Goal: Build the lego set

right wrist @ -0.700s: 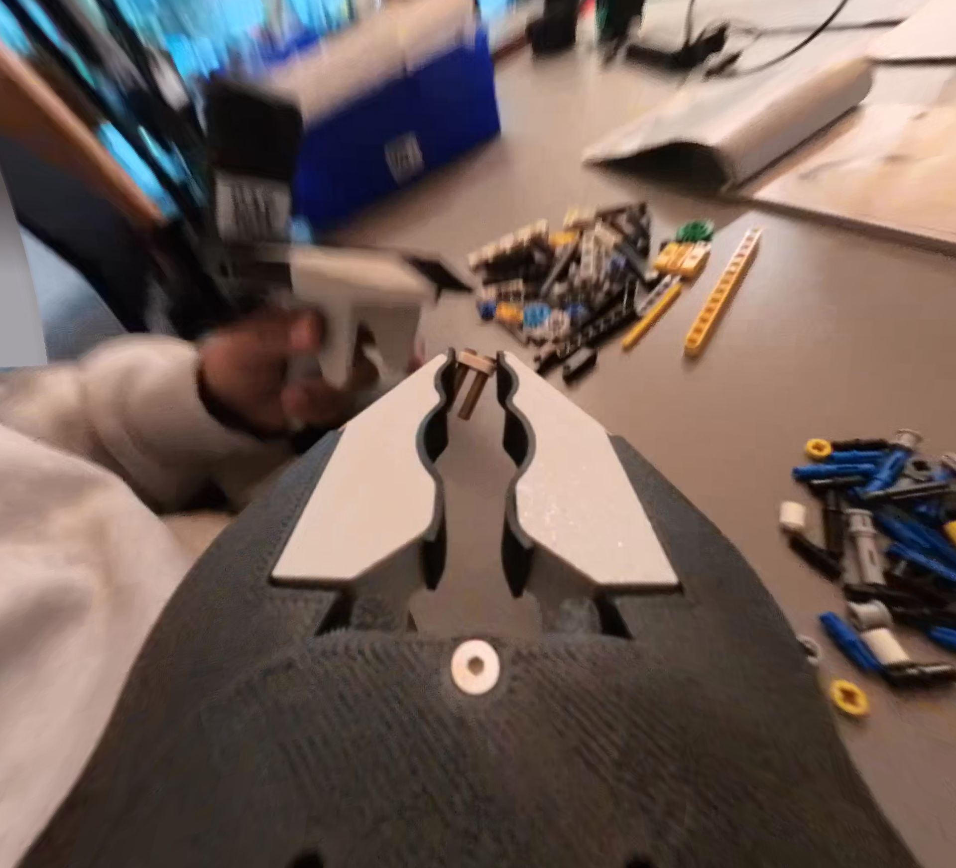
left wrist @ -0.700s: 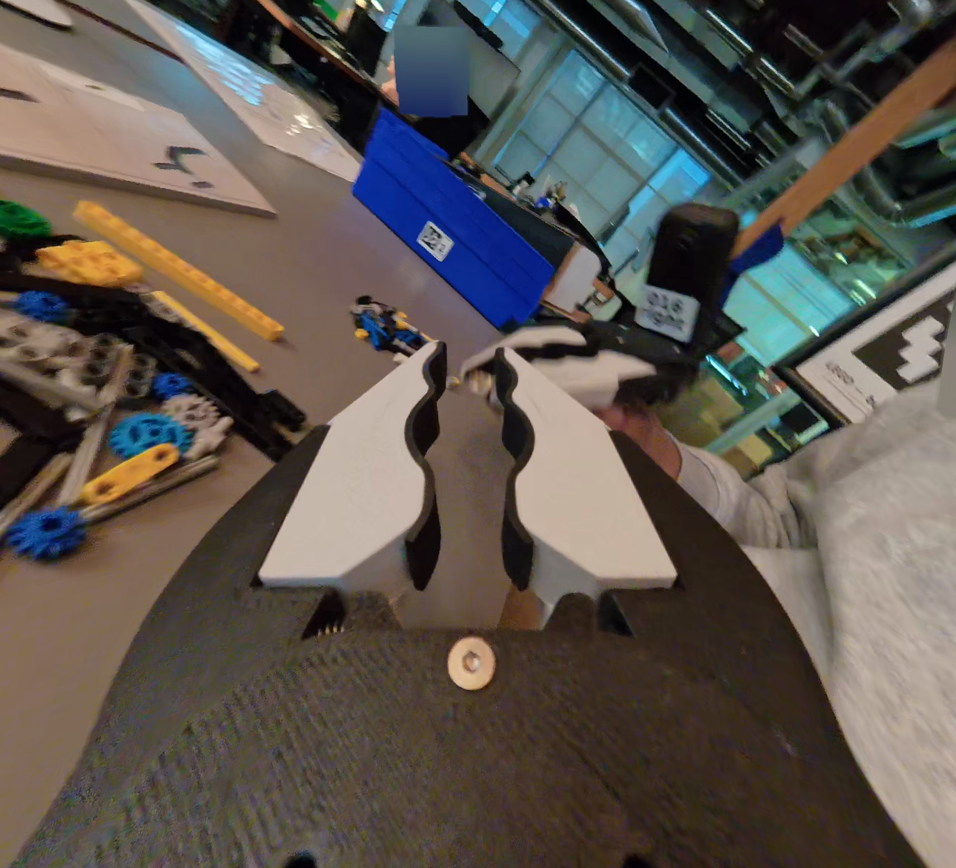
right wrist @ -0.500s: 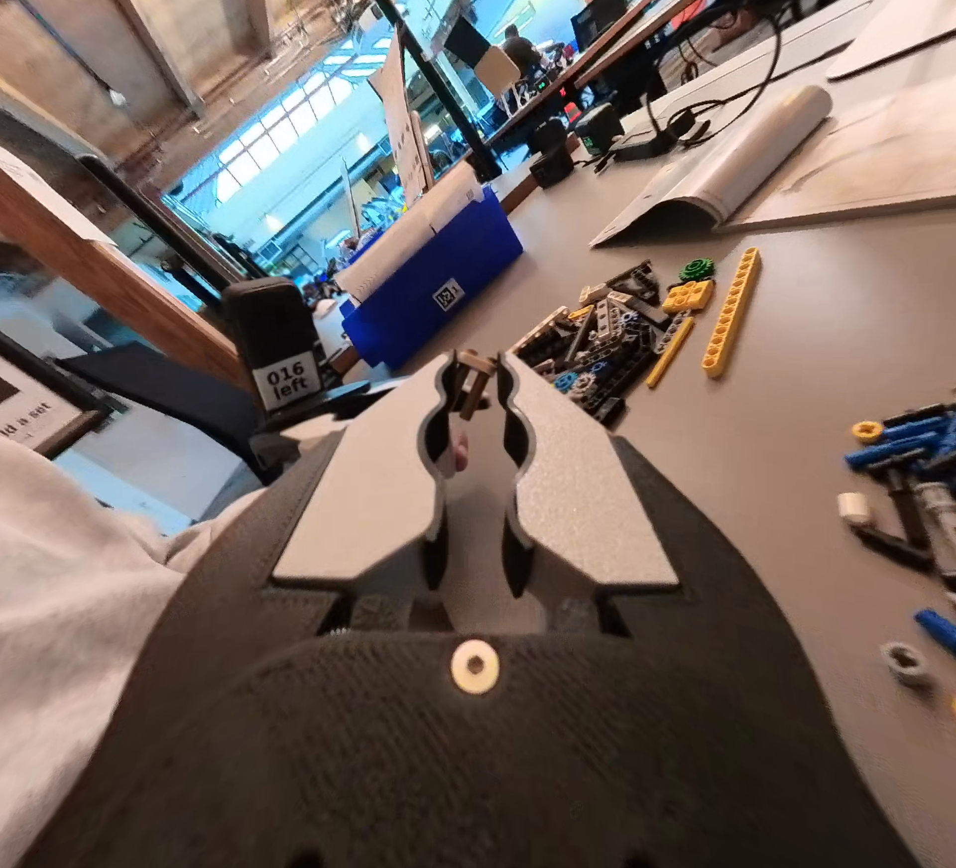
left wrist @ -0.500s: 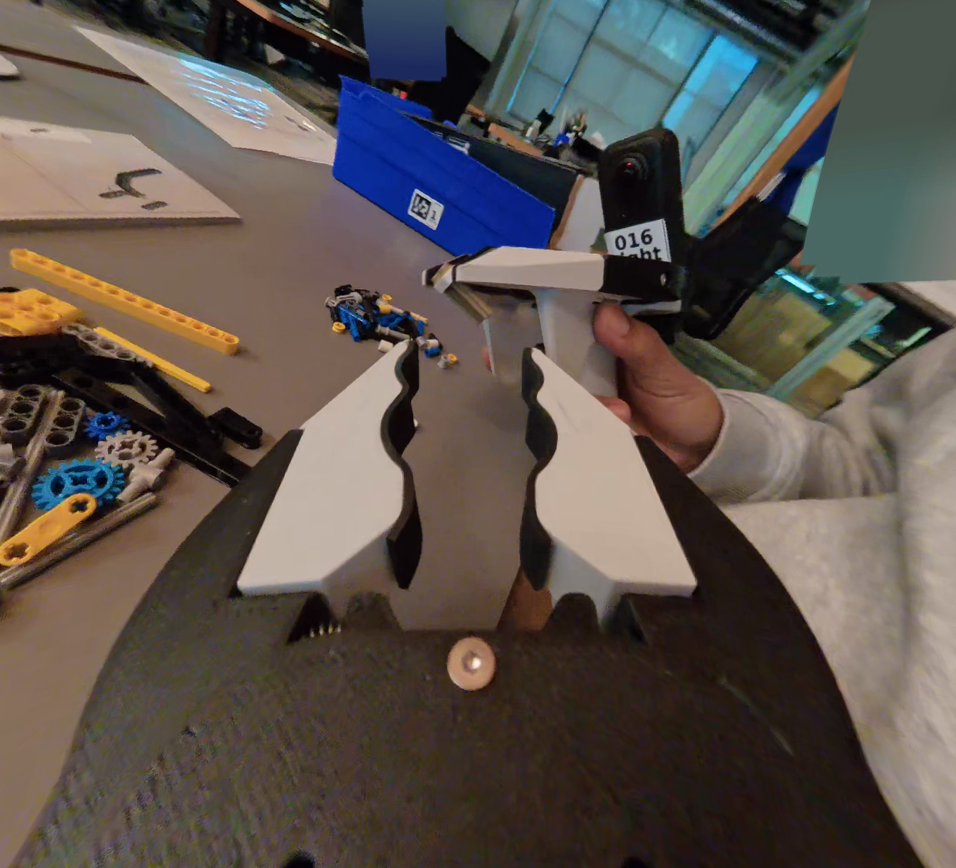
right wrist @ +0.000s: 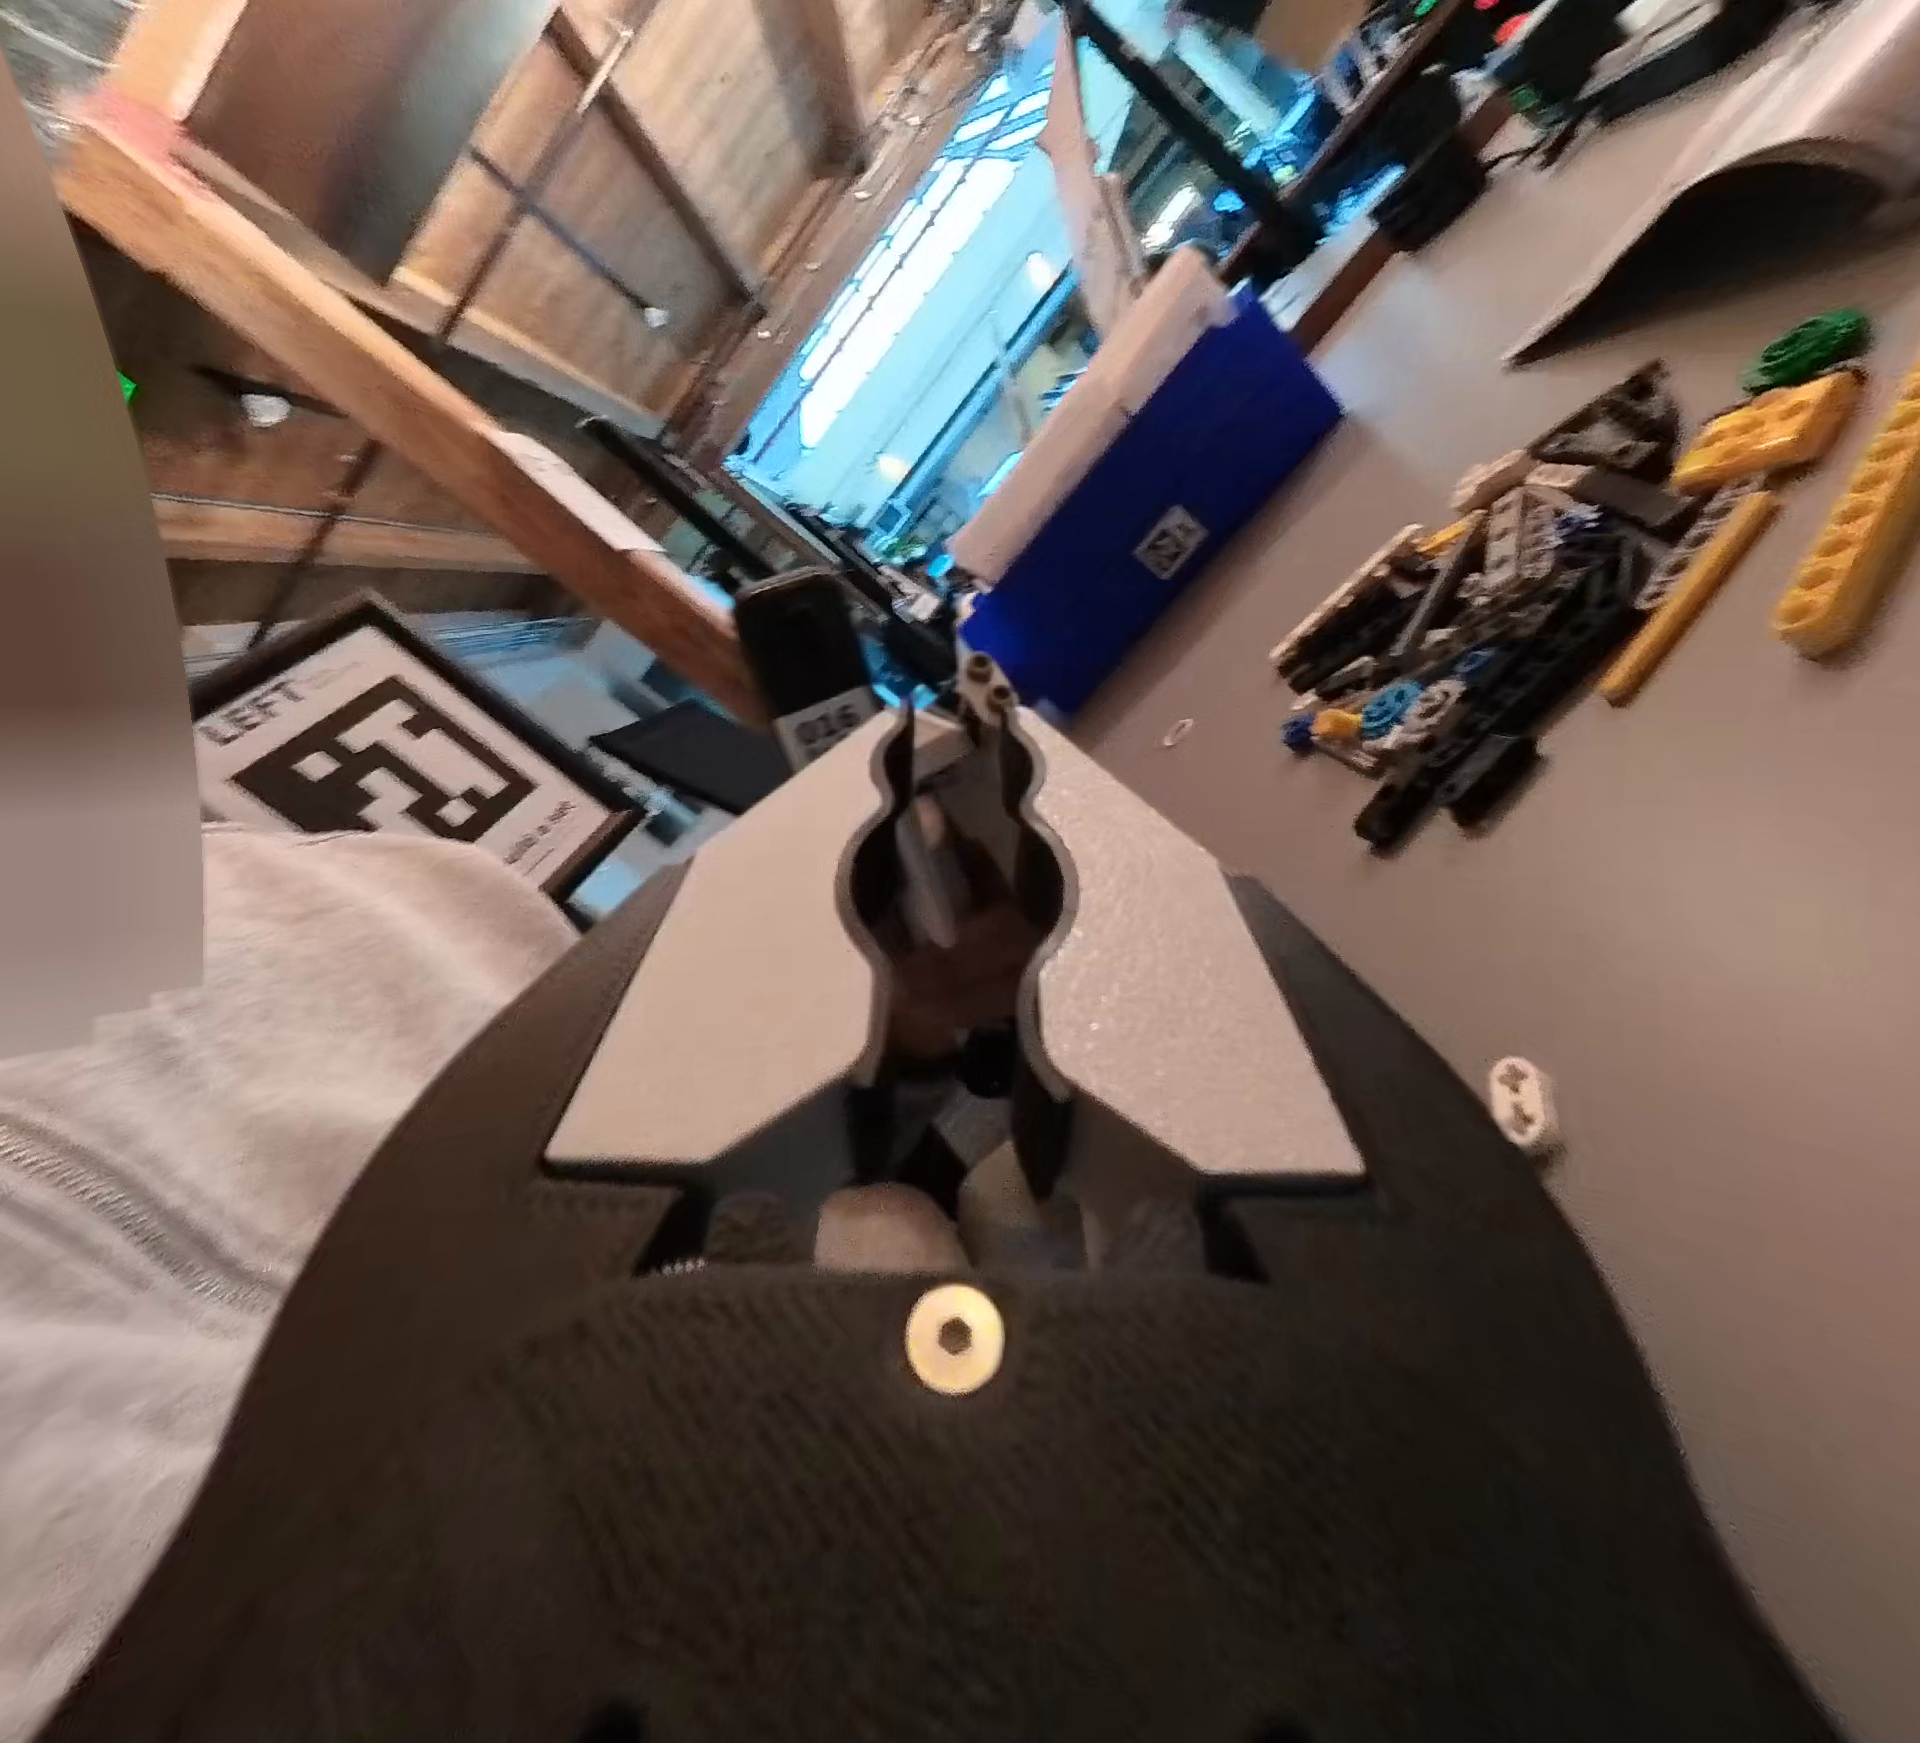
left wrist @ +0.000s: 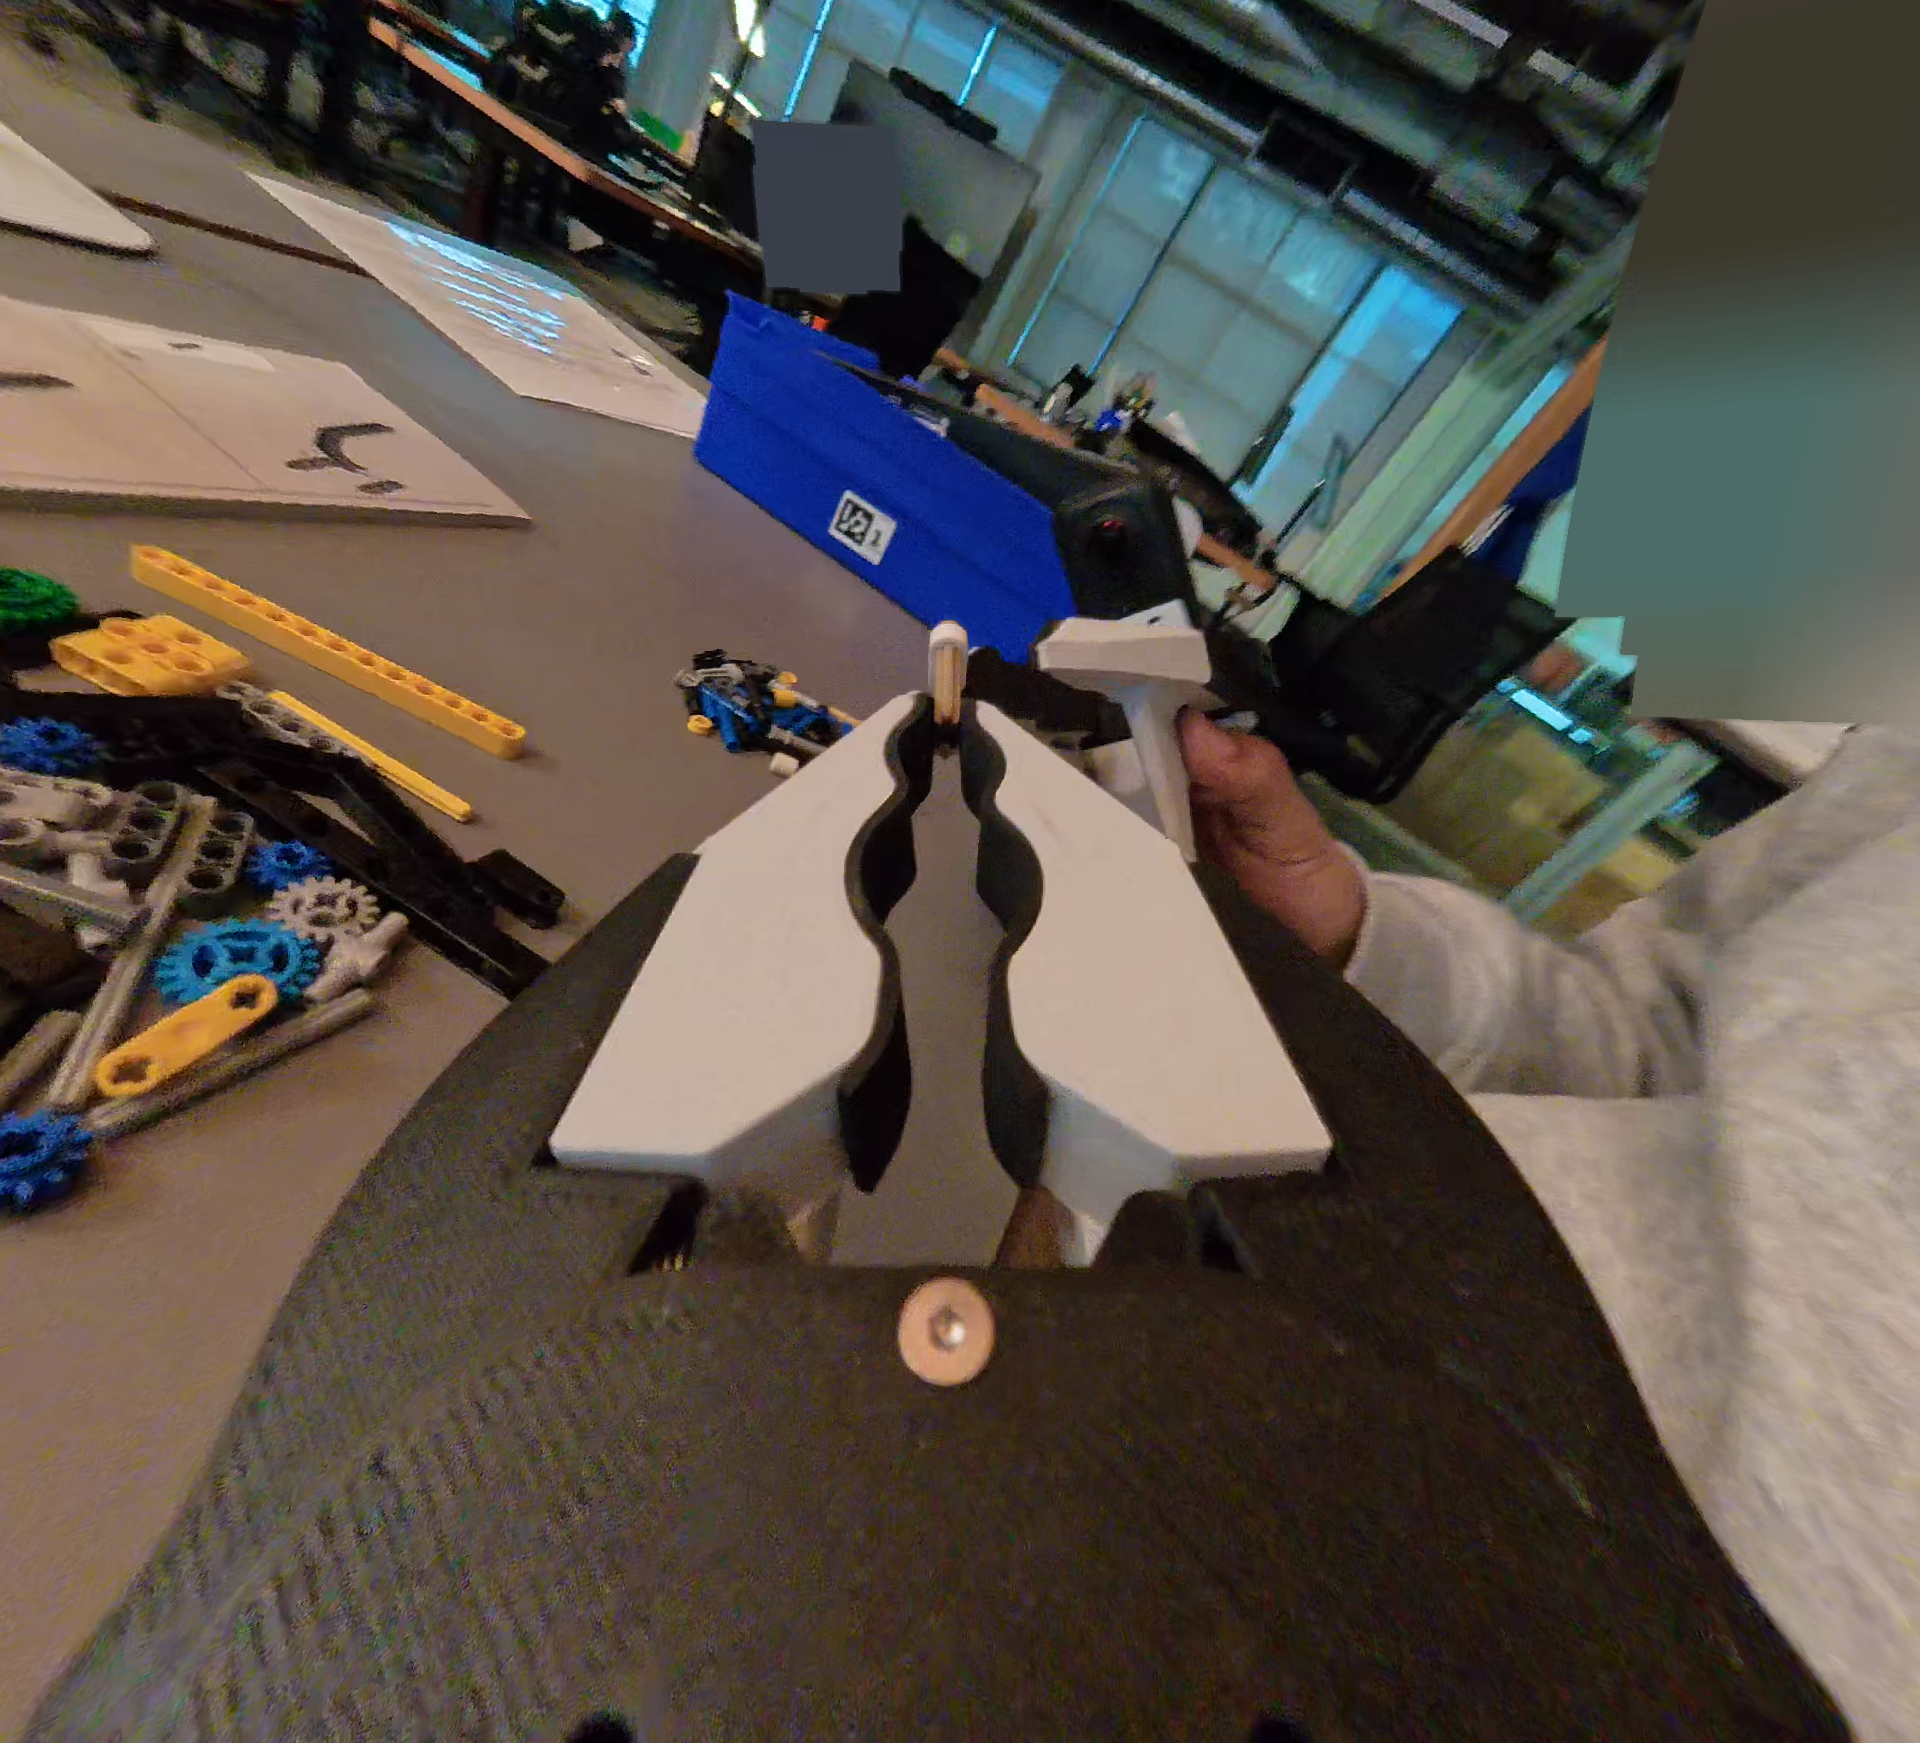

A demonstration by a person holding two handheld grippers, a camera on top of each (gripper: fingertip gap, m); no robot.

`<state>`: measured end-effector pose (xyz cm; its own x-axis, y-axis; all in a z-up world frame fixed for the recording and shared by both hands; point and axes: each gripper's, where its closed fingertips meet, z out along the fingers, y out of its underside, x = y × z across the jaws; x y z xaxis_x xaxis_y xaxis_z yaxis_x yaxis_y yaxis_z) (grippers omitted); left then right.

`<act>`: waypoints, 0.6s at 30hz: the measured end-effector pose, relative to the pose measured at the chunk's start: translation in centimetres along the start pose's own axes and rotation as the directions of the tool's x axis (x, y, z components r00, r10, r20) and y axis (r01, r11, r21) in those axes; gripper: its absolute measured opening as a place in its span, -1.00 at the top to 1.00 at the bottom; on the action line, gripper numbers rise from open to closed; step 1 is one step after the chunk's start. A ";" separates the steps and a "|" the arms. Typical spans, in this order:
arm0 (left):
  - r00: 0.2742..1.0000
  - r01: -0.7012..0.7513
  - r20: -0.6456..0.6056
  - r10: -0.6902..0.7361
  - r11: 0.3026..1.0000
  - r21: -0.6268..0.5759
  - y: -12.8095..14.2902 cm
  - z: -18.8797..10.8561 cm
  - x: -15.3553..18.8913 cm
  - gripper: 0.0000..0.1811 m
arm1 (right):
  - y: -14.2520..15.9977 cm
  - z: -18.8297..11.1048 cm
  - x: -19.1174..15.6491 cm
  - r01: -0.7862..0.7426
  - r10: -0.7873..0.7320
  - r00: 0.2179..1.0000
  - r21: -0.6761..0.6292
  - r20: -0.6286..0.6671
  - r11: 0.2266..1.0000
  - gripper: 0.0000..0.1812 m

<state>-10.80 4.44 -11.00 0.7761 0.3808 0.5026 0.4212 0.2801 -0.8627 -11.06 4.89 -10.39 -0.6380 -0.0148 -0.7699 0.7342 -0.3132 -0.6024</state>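
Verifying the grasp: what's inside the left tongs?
A tan pin with a pale head sticks up from the left tongs' tips. Its lower end is hidden between the pads; the gap behind looks empty.

A white sticker with a black code mark and digits is carried on the blue bin (left wrist: 821,457) at 12 o'clock. In the right wrist view, a framed sign (right wrist: 384,758) with a large black-and-white marker and printed words is seen at 9 o'clock; a numbered white label (right wrist: 826,725) is fixed to a black camera housing at 12 o'clock.
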 end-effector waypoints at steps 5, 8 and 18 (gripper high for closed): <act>0.967 0.201 -0.134 -0.215 0.973 -0.114 1.2 0.0 0.3 0.98 | -0.3 -1.4 -1.5 0.185 -0.176 0.981 -0.112 0.081 0.976 0.76; 0.961 0.210 -0.143 -0.238 0.960 -0.187 2.4 0.3 0.5 0.98 | 0.3 -2.7 -0.5 0.373 -0.378 0.926 -0.242 0.027 0.896 0.93; 0.962 0.127 -0.195 -0.191 0.946 -0.299 4.5 0.8 2.4 0.97 | 3.5 -3.2 0.2 0.429 -0.440 0.894 -0.428 0.077 0.796 0.88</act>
<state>-7.43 7.32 -13.66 0.7577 0.1413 0.6372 0.6374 0.0498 -0.7689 -7.89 6.79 -13.35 -0.9120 0.0515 -0.4070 0.4100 0.1504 -0.8996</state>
